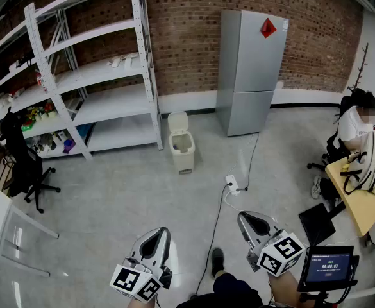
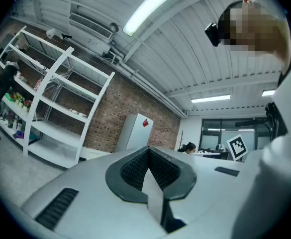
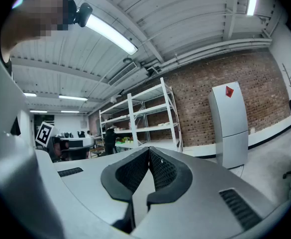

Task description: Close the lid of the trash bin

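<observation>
Head view: trash bin (image 1: pixel 182 147) sits on the floor (image 1: pixel 110 197) between the white shelving (image 1: pixel 91 76) and the grey fridge (image 1: pixel 251 69), close to the brick wall (image 1: pixel 187 37). Its lid (image 1: pixel 177 122) stands upright at the back and the bin mouth is exposed, so the closing step isn't done. Left gripper (image 1: pixel 159 235) and right gripper (image 1: pixel 247 219) are held low at the bottom of frame, well apart from the bin and pointing roughly toward it. That reads as a carry/approach pose, not a working one. A power strip (image 1: pixel 232 185) and its cable (image 1: pixel 248 159) lie on the floor between the person and the bin, slightly right of the direct path: trip or snag risk. An office chair (image 1: pixel 24 165) is off to the left. A seated person (image 1: pixel 360 124) is at a desk (image 1: pixel 360 204) on the right, clear of the route.

Left gripper view: fingers are together with the pads meeting at the tip, nothing between them. The camera is tilted up at the ceiling lights; shelving and fridge are in frame, the bin isn't.

Right gripper view: same here, fingers pressed together and empty. Shelving and fridge show past the tips, no bin.

Judgement: closed fingers suit this job. The lid only needs a push forward and down from behind its top edge, no grasp. What remains is to get close and pick one gripper to tip it.
</observation>
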The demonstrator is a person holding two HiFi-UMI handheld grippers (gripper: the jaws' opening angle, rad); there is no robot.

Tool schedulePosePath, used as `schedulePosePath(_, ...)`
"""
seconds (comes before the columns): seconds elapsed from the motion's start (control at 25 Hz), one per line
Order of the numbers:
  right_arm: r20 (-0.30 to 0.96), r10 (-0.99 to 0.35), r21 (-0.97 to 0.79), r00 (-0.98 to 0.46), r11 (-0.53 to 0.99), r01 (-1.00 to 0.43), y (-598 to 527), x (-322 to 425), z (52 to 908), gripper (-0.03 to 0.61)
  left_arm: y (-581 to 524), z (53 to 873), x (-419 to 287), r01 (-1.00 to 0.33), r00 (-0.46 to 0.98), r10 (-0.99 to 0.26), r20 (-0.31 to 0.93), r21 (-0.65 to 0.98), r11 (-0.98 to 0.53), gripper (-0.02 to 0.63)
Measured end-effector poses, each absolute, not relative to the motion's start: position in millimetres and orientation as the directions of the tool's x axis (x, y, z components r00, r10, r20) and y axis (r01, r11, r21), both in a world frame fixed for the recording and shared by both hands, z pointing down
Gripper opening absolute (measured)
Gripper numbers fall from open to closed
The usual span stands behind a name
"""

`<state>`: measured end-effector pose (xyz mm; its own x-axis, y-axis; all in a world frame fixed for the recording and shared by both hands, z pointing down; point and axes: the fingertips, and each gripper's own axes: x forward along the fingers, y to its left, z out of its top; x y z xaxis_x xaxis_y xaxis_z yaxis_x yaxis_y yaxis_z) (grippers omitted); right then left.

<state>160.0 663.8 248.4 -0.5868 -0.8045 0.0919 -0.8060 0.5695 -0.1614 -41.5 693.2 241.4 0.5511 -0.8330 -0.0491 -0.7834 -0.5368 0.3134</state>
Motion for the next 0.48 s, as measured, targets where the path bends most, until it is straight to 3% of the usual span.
schedulePosePath(0.48,0.071,-0.744,-0.127,-0.664,0.654,-0.746,460,193,233,0.008,505,232,-13,-0.833,0.468,-0.882,-0.048,0.309,-0.459,-0.006)
